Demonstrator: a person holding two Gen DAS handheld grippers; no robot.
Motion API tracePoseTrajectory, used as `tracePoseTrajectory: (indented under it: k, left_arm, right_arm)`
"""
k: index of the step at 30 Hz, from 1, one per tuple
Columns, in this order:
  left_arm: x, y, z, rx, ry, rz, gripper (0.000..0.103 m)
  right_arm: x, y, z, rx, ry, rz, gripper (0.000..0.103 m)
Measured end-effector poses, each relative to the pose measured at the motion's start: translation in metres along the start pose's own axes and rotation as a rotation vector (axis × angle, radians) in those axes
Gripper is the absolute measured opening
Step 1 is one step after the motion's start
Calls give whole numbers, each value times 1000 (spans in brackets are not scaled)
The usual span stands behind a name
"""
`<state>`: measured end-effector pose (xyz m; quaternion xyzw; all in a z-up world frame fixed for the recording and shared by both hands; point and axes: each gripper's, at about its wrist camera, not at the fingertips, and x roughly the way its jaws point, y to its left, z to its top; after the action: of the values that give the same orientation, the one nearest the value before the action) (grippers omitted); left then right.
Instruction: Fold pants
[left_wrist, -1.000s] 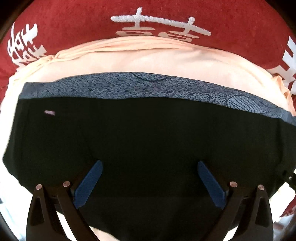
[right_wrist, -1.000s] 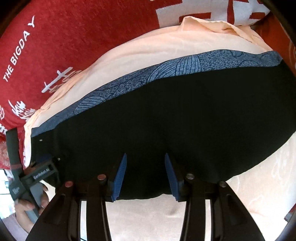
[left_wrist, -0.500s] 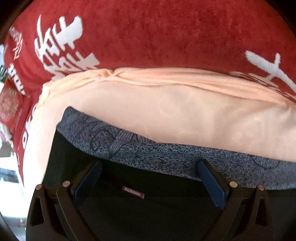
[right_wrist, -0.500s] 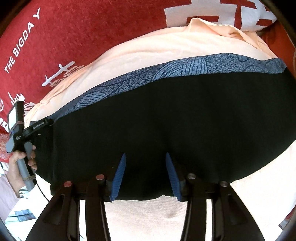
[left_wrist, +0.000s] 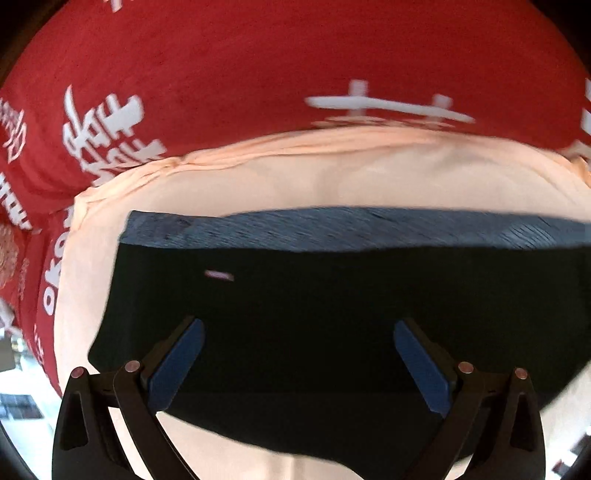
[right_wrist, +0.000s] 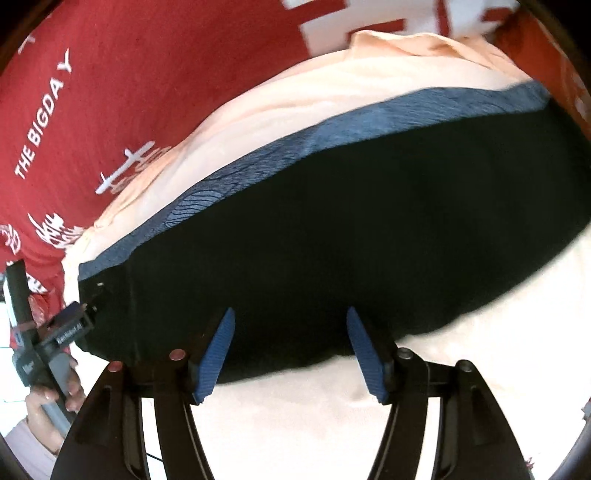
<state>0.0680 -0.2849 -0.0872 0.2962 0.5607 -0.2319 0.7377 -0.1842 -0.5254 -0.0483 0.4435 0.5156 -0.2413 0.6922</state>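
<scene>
The black pants (left_wrist: 332, 314) lie flat, spread wide across a peach cloth (left_wrist: 332, 177), which in turn lies on a red cloth with white lettering (left_wrist: 258, 66). Along the far edge of the pants runs a blue-grey patterned waistband (left_wrist: 332, 229); in the right wrist view this band (right_wrist: 332, 125) slants from lower left to upper right. A small pinkish label (left_wrist: 219, 275) sits on the black fabric just below the band, towards its left end. The left tool (left_wrist: 298, 363) stands with its two blue-padded fingers (left_wrist: 177, 362) wide apart, nothing between them; they appear over the near part of the pants, but contact with the fabric cannot be determined. The right tool (right_wrist: 291, 354) likewise has its fingers (right_wrist: 218, 350) spread apart and clamps nothing; its tips appear over the near hem of the pants, where the black fabric meets the peach cloth (right_wrist: 332, 424). In the right wrist view the left tool (right_wrist: 70, 328) is seen from outside at the left corner of the pants, close to the end of the waistband, with a hand (right_wrist: 55, 402) gripping its grey handle and a pale sleeve below. Both views are motion-blurred, so fine detail of the waistband pattern is unclear in the left wrist view.
</scene>
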Motion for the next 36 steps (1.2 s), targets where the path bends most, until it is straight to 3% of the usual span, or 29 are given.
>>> tracePoseTrajectory:
  k: [5, 8, 13, 14, 16, 18, 20, 22, 25, 27, 28, 29, 30, 33, 36]
  left_arm:
    - [-15, -48, -6, 97, 3, -62, 103]
    - [-24, -86, -7, 168, -25, -65, 103]
    - [-35, -145, -3, 199, -14, -130, 103]
    - [-36, -155, -2, 200, -16, -139, 103]
    - [-40, -179, -1, 196, -16, -153, 103]
    - [-43, -200, 2, 188, -17, -163, 103]
    - [-43, -218, 6, 182, -23, -171, 103]
    - [-43, -233, 9, 183, -30, -172, 103]
    - [-39, -256, 8, 201, -29, -150, 103]
    - [-24, -269, 2, 218, 15, -122, 103]
    - [-19, -271, 1, 219, 28, -115, 103]
    - [-18, -270, 0, 201, 17, -123, 103]
    - [-18, -269, 0, 193, 22, -128, 103]
    - [-19, -267, 1, 205, 29, -132, 103]
    - [-19, -269, 2, 228, 22, -118, 103]
  right_arm:
    - [-29, -41, -9, 61, -31, -33, 67]
    - [-49, -89, -10, 170, -68, -60, 67]
    - [-71, -168, 1, 365, -146, -111, 65]
    - [-76, -185, 5, 406, -175, -125, 54]
    - [-83, -212, 14, 450, -204, -143, 40]
    - [-80, -232, 25, 492, -214, -130, 36]
    - [-77, -248, 32, 511, -215, -112, 19]
    - [-75, -246, 42, 479, -227, -95, 10]
    - [-79, -226, 54, 347, -256, -155, 9]
    - [-73, -229, 54, 330, -226, -169, 9]
    - [-68, -233, 55, 345, -203, -171, 12]
    - [-67, -238, 53, 369, -190, -178, 26]
    - [-73, -242, 49, 393, -190, -193, 31]
    - [-89, -235, 41, 368, -214, -219, 34]
    - [-103, -209, 40, 241, -251, -191, 34]
